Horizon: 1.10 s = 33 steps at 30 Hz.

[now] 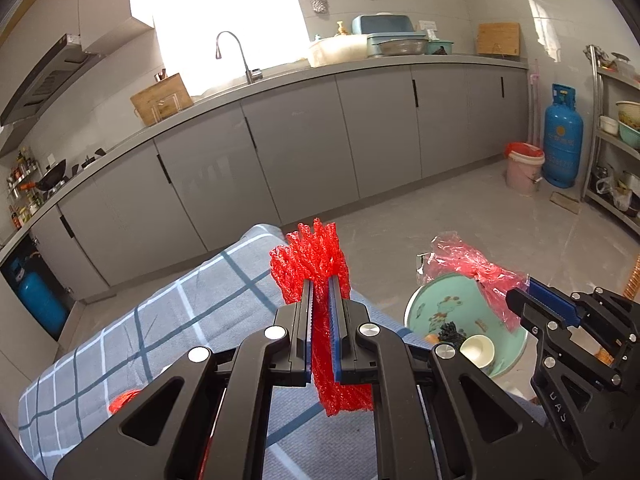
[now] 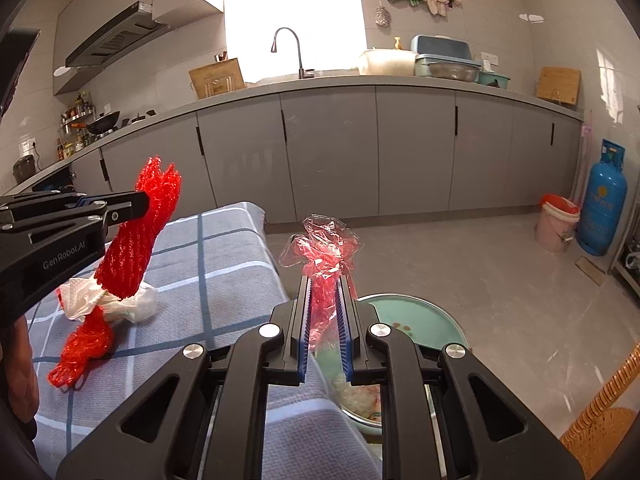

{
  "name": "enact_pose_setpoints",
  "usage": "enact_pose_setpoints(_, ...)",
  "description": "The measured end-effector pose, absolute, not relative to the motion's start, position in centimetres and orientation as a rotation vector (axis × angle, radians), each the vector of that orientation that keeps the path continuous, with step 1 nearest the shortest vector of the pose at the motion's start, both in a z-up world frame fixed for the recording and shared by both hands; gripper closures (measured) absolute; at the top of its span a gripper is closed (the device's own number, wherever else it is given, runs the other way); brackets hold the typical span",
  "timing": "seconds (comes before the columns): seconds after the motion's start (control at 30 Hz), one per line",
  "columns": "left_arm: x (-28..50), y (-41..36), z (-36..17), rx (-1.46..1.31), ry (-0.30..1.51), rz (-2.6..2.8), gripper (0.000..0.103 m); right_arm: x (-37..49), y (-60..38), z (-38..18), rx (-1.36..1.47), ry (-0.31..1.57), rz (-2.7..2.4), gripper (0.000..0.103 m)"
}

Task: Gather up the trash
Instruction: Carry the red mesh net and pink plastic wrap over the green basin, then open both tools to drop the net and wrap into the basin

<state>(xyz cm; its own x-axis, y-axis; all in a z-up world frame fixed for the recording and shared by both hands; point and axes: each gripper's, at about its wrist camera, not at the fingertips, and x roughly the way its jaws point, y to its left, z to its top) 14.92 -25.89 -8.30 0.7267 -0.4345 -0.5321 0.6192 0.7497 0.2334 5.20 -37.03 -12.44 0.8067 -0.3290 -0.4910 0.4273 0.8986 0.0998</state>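
My left gripper (image 1: 322,280) is shut on a red foam net sleeve (image 1: 314,256) and holds it above the checked grey tablecloth (image 1: 168,320); it also shows in the right wrist view (image 2: 136,240). My right gripper (image 2: 327,280) is shut on a crumpled red plastic wrapper (image 2: 324,256), held over a green basin (image 2: 424,320). The basin (image 1: 440,304) holds a paper cup (image 1: 478,349) and scraps. On the cloth lie a white crumpled tissue or bag (image 2: 120,304) and a second red net (image 2: 82,346).
Grey kitchen cabinets (image 2: 360,152) with sink and faucet run along the back. A pink bin with a red liner (image 2: 558,224) and a blue gas cylinder (image 2: 602,204) stand at the right wall. A wicker chair (image 2: 604,420) sits at lower right.
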Motion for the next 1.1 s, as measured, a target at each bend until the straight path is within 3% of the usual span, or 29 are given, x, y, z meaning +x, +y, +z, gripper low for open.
enact_pose_setpoints(1.1, 16.6, -38.1, -14.6, 0.495, 0.569, -0.763, 0.095, 6.1, -47.1, -17.0, 0.278, 0.521, -0.523, 0.088)
